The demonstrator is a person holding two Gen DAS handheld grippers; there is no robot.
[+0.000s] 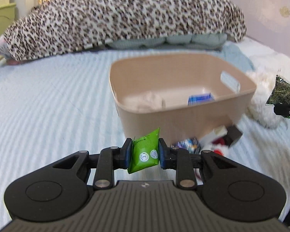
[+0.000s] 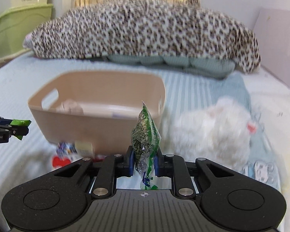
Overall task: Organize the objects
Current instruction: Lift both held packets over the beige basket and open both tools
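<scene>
My left gripper (image 1: 144,153) is shut on a green sachet (image 1: 145,151) and holds it above the bed, in front of a beige plastic bin (image 1: 183,114). It also shows at the left edge of the right wrist view (image 2: 19,127). My right gripper (image 2: 144,161) is shut on a clear bag of green-brown seeds (image 2: 146,135), held upright in front of the bin (image 2: 98,119). That bag shows at the right edge of the left wrist view (image 1: 283,92). The bin holds a blue-white packet (image 1: 201,98) and a whitish crumpled item (image 1: 149,100).
Small packets, a black box (image 1: 234,133) and a red item (image 2: 60,161) lie on the striped blue bedsheet before the bin. A white fluffy toy (image 2: 212,133) lies right of the bin. A leopard-print blanket (image 2: 145,27) is piled behind. A green cabinet (image 2: 19,23) stands far left.
</scene>
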